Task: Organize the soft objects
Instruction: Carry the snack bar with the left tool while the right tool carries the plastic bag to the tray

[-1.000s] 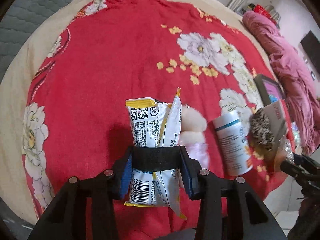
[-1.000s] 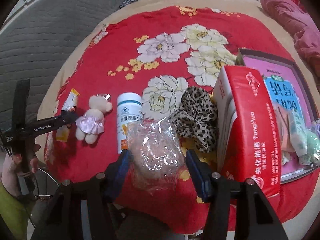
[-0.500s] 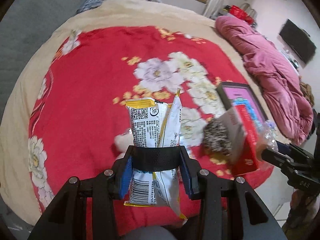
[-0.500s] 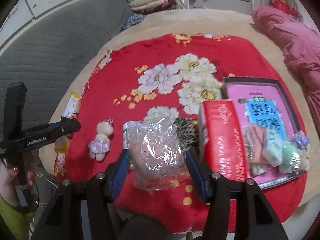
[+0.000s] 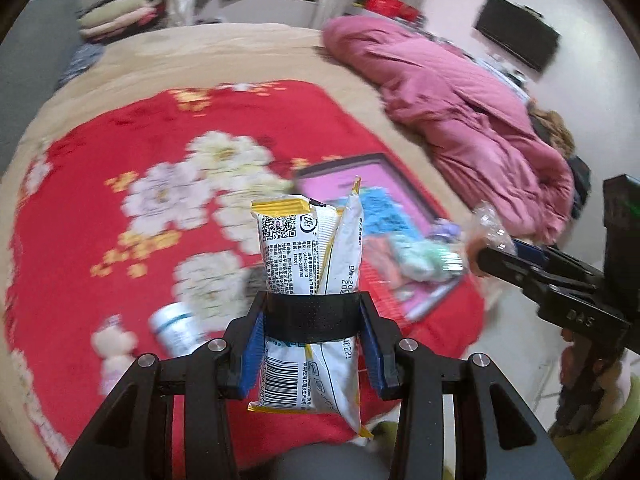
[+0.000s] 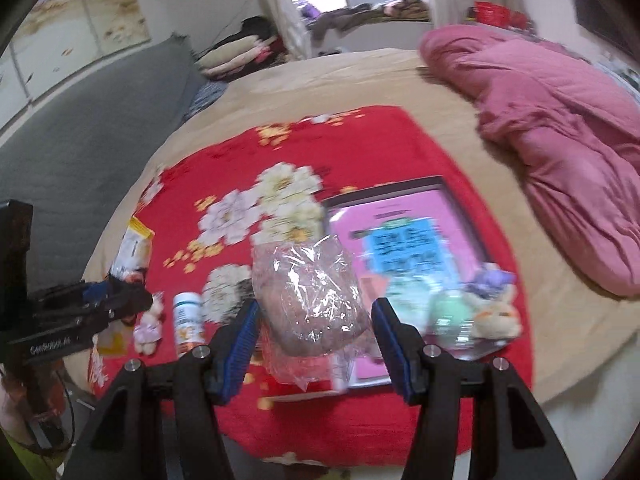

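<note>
Motion blur softens the red flowered blanket (image 5: 100, 208) and the white bottle (image 5: 176, 326) in the left wrist view. The print on the pink tray (image 6: 404, 224) is unreadable in the right wrist view. The snack packet (image 5: 308, 280) hides the tray's near left part, and a black band covers the packet's middle. The contents of the clear plastic bag (image 6: 312, 292) cannot be made out. The pink quilt (image 6: 560, 128) runs past the right edge.

A red floral blanket (image 6: 224, 168) is spread over a beige bed (image 6: 328, 80). A pink quilt (image 6: 560, 128) is bunched along the right. A white pill bottle (image 6: 187, 322) lies on the blanket. Folded bedding (image 6: 236, 56) is stacked far back. A black TV (image 5: 516, 42) is mounted on the wall.
</note>
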`<state>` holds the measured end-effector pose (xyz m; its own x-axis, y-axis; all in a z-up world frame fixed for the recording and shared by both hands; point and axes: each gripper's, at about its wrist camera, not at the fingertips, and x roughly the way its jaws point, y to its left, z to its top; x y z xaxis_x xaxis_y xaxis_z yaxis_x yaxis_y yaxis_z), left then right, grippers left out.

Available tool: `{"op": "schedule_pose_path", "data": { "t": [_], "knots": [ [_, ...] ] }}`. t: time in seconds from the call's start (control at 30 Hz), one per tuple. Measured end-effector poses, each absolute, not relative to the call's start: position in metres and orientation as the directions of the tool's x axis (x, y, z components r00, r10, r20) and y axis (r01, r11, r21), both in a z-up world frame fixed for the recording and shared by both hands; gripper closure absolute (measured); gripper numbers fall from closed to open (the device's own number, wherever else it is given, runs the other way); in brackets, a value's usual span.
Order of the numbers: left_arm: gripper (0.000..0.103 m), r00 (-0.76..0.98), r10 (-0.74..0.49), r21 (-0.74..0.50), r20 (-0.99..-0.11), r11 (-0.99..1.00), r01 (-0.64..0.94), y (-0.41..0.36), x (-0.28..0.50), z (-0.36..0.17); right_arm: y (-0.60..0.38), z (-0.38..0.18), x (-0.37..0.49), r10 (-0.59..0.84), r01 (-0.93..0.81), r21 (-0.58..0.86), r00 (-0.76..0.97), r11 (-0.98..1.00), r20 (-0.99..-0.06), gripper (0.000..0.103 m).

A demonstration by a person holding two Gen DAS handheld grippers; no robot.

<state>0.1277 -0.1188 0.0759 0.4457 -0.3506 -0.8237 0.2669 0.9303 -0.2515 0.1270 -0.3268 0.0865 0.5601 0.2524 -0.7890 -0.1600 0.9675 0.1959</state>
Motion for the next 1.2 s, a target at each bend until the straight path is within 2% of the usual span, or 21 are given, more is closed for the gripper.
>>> {"op": "schedule_pose_path", "data": {
  "t": [0.27,0.6,0.93,1.2],
  "knots": [
    [0.059,0.368,-0.401,-0.256,-0.839,0.888,0.383,-0.214,0.132,0.062,-0.397,0.089,0.122,0.183,-0.071,0.175,0.588,0.982,-0.788,0.045],
    [0.059,0.258,-0.391,-0.265,-0.884,0.872,0.412,-0.288,0.147,0.009,-0.449,0.069,0.124,0.172,-0.008,0.204,0.571,0.979,-0.803,0.045],
    [0.059,0.173,-0.37,-0.258,-0.913,0.85,0.459,-0.336,0.161,-0.036,-0.476,0.036,0.139,0.149,0.048,0.203,0.526,0.978,-0.837,0.045],
    [0.059,0.161,-0.357,-0.253,-0.92,0.855,0.453,-0.344,0.183,-0.058,-0.479,0.022,0.151,0.144,0.055,0.199,0.505,0.978,-0.851,0.045]
  ]
}}
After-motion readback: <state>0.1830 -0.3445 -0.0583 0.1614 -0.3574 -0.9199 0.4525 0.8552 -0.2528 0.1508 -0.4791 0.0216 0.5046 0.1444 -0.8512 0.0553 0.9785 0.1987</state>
